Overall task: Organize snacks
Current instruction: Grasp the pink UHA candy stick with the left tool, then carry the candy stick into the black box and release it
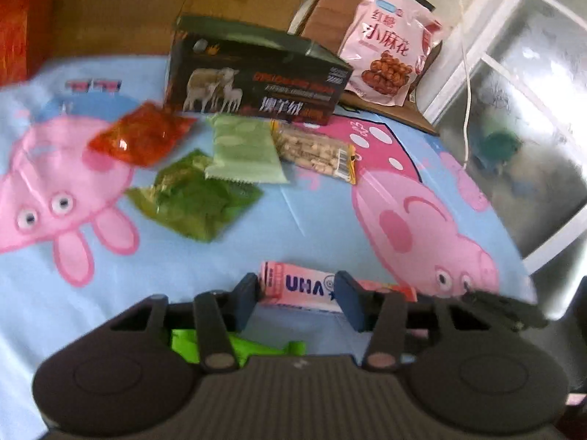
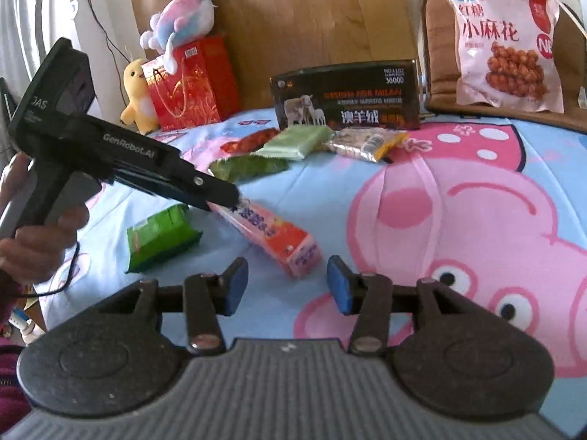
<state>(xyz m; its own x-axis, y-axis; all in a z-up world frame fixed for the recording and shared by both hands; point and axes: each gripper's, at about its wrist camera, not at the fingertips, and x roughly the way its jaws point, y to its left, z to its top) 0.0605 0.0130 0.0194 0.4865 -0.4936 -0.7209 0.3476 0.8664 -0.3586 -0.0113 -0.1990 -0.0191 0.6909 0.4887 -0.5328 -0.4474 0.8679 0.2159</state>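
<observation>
A pink UHA candy box [image 1: 299, 288] [image 2: 271, 234] lies on the cartoon bed sheet. My left gripper [image 1: 299, 295] [image 2: 229, 201] has its blue pads either side of one end of the box; whether they press on it I cannot tell. My right gripper [image 2: 286, 286] is open and empty just in front of the box's other end. A green snack pack [image 2: 161, 236] lies left of the box and shows under the left gripper [image 1: 238, 346]. Farther back lie a red packet [image 1: 141, 139], a dark green packet [image 1: 194, 201], a pale green packet [image 1: 244, 150] and a nut bar [image 1: 315, 152].
A black wool box [image 1: 253, 84] [image 2: 346, 97] stands behind the snacks. A large pink snack bag [image 1: 389, 40] [image 2: 506, 44] leans on a brown cushion. A red gift bag [image 2: 190, 84] and plush toys [image 2: 183, 18] stand at the back left. A window [image 1: 513, 110] is on the right.
</observation>
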